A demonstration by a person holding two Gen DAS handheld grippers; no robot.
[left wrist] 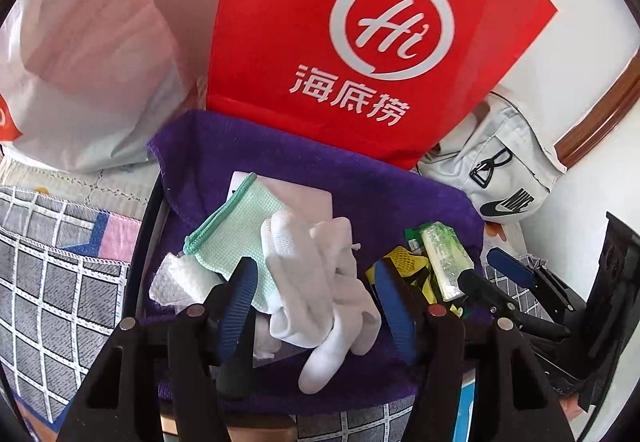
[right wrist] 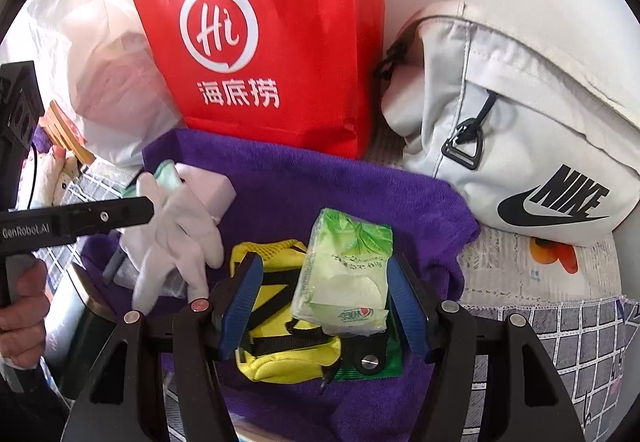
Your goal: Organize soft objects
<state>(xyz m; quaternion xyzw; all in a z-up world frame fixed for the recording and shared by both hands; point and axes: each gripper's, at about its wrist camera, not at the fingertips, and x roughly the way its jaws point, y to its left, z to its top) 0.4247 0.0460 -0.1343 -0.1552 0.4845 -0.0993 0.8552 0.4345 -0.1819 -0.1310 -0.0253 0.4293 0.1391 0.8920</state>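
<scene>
A deep purple terry towel is lying spread over a grey checked cloth, serving as the landmark for everything here. Beyond its far left corner a translucent white plastic bag is slumping; directly behind the towel a red paper carrier bag with a white circular logo is standing upright, touching the towel's far edge.

On the towel's left part, a mint-green mesh cloth with a darker green hem is lying over a flat white card, and a crumpled white fabric glove is lying across both. The left gripper is hovering over that glove with its blue-padded jaws spread to either side, the pads not pressing on it. In the right wrist view a person's hand is holding that tool's handle at the towel's left edge.

On the towel's right part, a small yellow mesh pouch with black straps is sitting just beside a green-and-white soft pack of tissues, which is leaning over it. The right gripper is straddling both, jaws spread; whether the pads touch either item cannot be told.

Off the towel's far right corner, a pale grey fabric bag with a black Nike logo is resting.
</scene>
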